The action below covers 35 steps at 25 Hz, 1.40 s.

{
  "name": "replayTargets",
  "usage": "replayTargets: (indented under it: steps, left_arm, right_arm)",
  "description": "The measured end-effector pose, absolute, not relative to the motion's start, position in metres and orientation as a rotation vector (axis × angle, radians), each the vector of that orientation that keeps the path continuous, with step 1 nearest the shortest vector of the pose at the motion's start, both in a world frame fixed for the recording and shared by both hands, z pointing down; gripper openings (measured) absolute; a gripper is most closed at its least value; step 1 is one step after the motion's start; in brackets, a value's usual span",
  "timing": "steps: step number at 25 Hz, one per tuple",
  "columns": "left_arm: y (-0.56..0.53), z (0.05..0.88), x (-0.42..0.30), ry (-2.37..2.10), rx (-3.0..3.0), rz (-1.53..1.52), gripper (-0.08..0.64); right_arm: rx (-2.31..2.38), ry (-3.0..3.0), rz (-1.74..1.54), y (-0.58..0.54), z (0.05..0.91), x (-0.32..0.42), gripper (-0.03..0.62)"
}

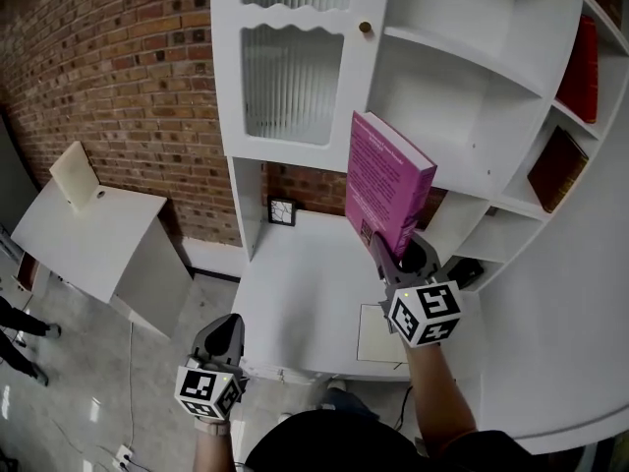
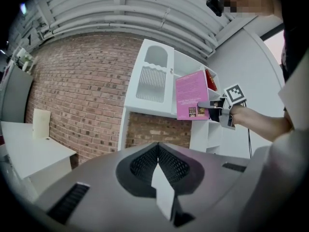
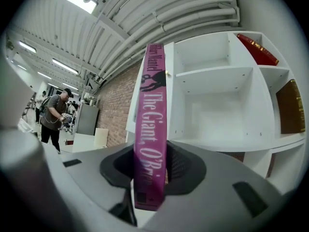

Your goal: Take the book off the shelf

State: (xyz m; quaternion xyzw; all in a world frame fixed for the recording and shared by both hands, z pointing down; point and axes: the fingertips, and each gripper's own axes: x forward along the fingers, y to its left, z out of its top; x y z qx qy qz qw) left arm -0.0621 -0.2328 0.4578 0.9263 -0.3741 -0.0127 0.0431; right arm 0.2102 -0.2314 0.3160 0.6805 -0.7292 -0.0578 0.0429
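While my right gripper (image 1: 386,252) points level toward the white shelf unit (image 1: 472,96), its jaws are clamped on the lower end of the pink book (image 1: 385,177), one on each cover, with the spine facing back at me. The book stands upright and clear of the shelf, in the air in front of an empty compartment and above the white desk surface (image 1: 300,293) that runs under the shelves. In the right gripper view the spine rises straight up between my fingers, and the bare compartments sit behind it. A red book (image 1: 586,67) and a brown book (image 1: 556,169) stand in the compartments further right. My left gripper (image 1: 223,330) hangs low and well apart from the book, off the desk's near left corner; its jaws are pressed together with nothing between them. The brick wall (image 1: 108,77) lies to the left
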Motion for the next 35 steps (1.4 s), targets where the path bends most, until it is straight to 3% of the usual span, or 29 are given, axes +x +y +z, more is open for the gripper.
replayTargets:
  steps: [19, 35]
  left_arm:
    - [-0.221, 0.473, -0.132, -1.368, 2.743, 0.017, 0.009]
    - [-0.198, 0.490, -0.193, -1.558, 2.610, 0.064, 0.009]
  right_arm:
    - [1.603, -2.600, -0.078, -0.247, 0.412, 0.056, 0.137]
    - [1.289, -2.727, -0.009, -0.234, 0.478, -0.029, 0.137]
